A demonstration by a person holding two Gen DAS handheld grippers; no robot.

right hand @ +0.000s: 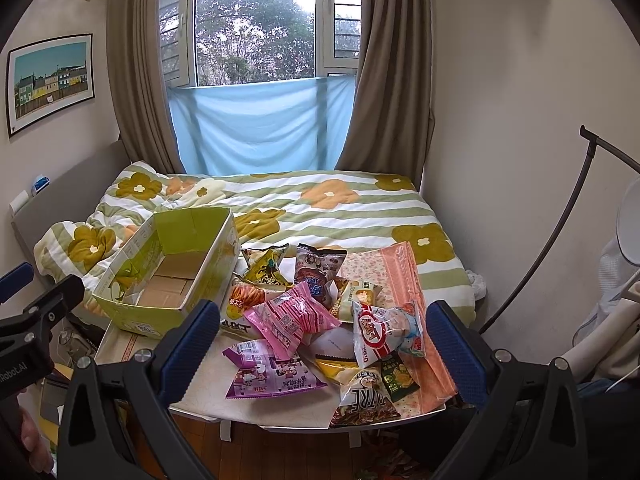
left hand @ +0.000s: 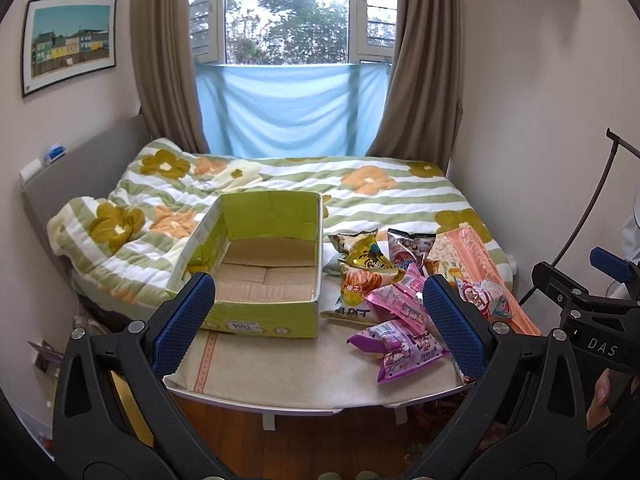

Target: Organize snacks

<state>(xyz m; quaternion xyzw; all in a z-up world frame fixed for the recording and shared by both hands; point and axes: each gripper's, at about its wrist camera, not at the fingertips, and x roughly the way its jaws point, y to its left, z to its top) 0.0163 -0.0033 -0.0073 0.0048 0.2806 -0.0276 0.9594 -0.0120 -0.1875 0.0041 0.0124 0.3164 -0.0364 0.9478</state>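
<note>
sitting in a loose heap: snack packets (right hand: 320, 328) on the right half of the small table (right hand: 208, 396), none in the box.
box: green cardboard box (left hand: 264, 276), top open, bare cardboard floor showing, at 9 o'clock of the heap, on the table's left half, just beside the nearest packets.
pink packet: pink striped wrapper (right hand: 292, 318) on top of the heap centre, leaning over an orange-print chip bag (right hand: 240, 304) at its 9 o'clock.
purple packet: purple cartoon wrapper (right hand: 270, 374) at 6 o'clock of the pink one, flat on the table near the front edge.
red/white packet: red-and-white bag (right hand: 386, 330) at 3 o'clock of the pink one, lying partly on a peach patterned cloth (right hand: 396, 268).
back row: yellow bag (right hand: 266, 266) and dark cookie bag (right hand: 320, 270) at 12 o'clock of the heap, standing tilted.
front edge: brown lettered bag (right hand: 362, 398) and small dark green packet (right hand: 398, 378) at 5 o'clock.
left gripper: left gripper (left hand: 316, 320) released, jaws wide apart, nothing between the blue pads (left hand: 184, 320), held above the table front, box to its 11 o'clock.
right gripper: right gripper (right hand: 320, 356) released, jaws wide, hanging over the heap without touching it.
surroundings: bed with flower-print quilt (right hand: 320, 208) at 12 o'clock behind the table, window (right hand: 256, 24) with brown curtains beyond.
</note>
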